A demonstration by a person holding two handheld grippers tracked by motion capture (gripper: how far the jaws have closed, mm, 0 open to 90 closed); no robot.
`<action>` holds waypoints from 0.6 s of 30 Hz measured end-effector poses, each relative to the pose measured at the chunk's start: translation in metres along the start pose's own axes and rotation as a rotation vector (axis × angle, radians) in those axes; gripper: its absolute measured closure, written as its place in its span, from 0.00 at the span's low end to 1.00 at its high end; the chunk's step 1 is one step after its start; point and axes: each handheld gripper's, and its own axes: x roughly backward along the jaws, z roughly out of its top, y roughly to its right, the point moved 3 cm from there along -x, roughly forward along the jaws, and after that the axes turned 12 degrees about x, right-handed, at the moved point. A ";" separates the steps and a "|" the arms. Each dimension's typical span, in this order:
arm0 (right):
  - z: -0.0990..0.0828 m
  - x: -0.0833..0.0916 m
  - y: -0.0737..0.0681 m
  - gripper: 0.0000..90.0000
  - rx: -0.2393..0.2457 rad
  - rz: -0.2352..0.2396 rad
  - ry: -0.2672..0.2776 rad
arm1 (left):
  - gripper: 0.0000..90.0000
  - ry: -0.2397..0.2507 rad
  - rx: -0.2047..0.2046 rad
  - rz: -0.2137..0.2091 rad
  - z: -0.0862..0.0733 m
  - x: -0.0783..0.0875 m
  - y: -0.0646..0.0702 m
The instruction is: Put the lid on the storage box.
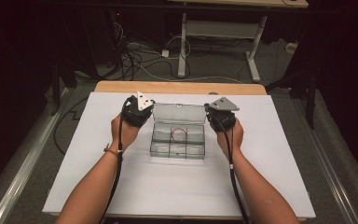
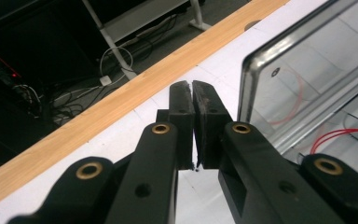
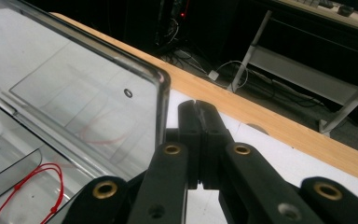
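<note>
High view: left gripper [image 1: 139,111] at nine o'clock, right gripper [image 1: 221,114] at three o'clock of raised lid [image 1: 178,113]; both pinched together, empty. Press both lid ends evenly.

A wooden desk [image 1: 182,87] fills the middle of the high view, almost wholly covered by a white sheet [image 1: 168,186] — only a strip of wood shows along its upper edge. On the sheet, at centre, sits a clear box [image 1: 178,140] — lid open.
</note>
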 end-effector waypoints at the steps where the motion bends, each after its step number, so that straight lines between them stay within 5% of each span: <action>1: -0.001 0.001 -0.001 1.00 -0.003 0.003 0.002 | 0.94 -0.001 -0.004 0.002 -0.001 0.001 0.001; 8: -0.003 0.007 -0.005 1.00 -0.019 0.005 0.012 | 0.95 0.000 -0.016 0.019 -0.007 0.007 0.006; 18: -0.011 0.011 -0.013 1.00 -0.010 0.035 0.009 | 0.95 0.004 -0.009 -0.011 -0.018 0.013 0.010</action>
